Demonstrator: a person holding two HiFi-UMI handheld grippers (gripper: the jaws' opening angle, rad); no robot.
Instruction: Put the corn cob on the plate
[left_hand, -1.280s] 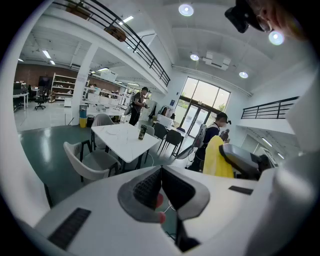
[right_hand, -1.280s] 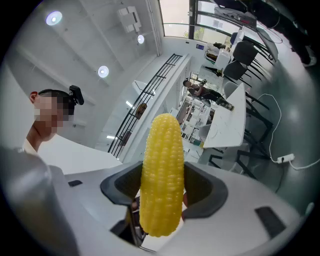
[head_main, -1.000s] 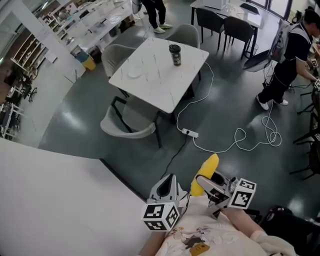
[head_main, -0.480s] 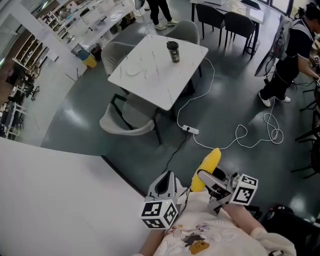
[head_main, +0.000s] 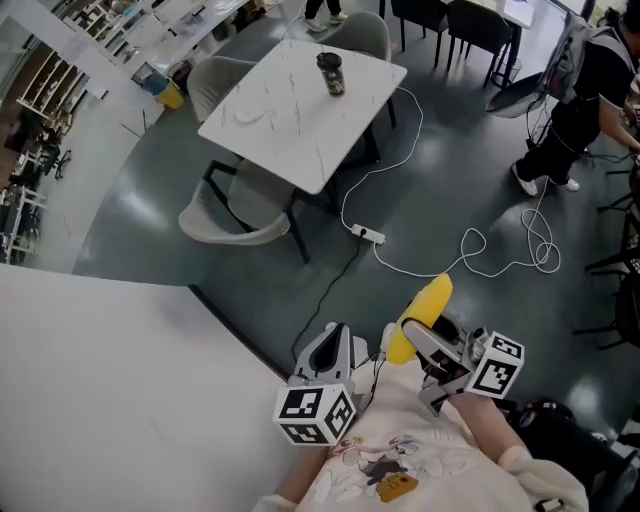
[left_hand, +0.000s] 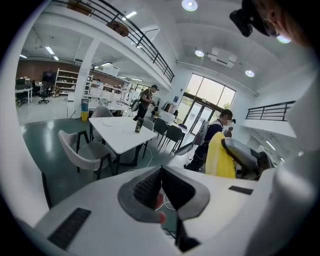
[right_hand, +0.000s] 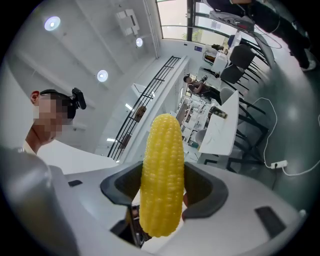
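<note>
We clamp the yellow corn cob (right_hand: 161, 165) in our right gripper (right_hand: 161, 197) above the grey floor (head_main: 440, 170), our left gripper (left_hand: 161, 186) alongside, jaws pressed together, empty.

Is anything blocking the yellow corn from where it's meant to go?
Hard to say: the corn cob is clamped in the right gripper, over the floor beside a white table, but no plate shows in any view, so the path can't be judged.
</note>
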